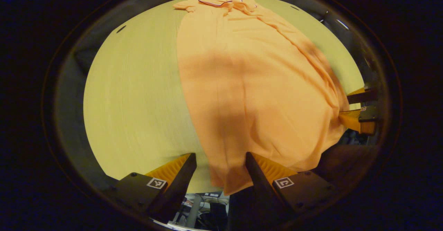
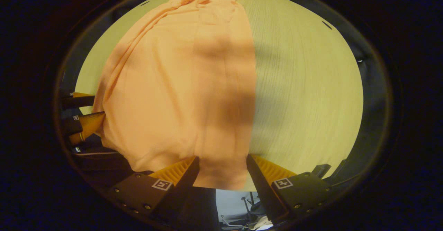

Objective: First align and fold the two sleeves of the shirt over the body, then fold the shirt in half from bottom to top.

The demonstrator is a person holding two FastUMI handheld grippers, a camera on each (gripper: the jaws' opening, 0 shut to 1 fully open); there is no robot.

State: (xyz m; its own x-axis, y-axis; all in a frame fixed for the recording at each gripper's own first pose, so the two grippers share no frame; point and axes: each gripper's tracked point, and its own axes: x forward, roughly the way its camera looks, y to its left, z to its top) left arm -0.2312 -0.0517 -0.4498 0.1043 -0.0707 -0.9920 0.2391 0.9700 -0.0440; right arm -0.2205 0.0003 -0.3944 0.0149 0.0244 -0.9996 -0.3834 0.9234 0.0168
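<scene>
An orange shirt (image 1: 249,85) lies lengthwise on the pale wood table (image 1: 138,96), its dark-trimmed collar (image 1: 214,2) at the far end. The near hem hangs a little over the table's front edge. My left gripper (image 1: 219,165) stands open with the hem's left corner between its fingers. In the right gripper view the shirt (image 2: 180,85) runs the same way, and my right gripper (image 2: 222,165) stands open around the hem's right corner. Each gripper also appears from the other's view: the right gripper (image 1: 349,107) at the shirt's right edge, the left gripper (image 2: 98,108) at its left edge.
Bare table (image 2: 304,96) stretches on both sides of the shirt. Below the front edge I see chair legs and clutter on the floor (image 1: 204,210). The dark booth wall rings the table.
</scene>
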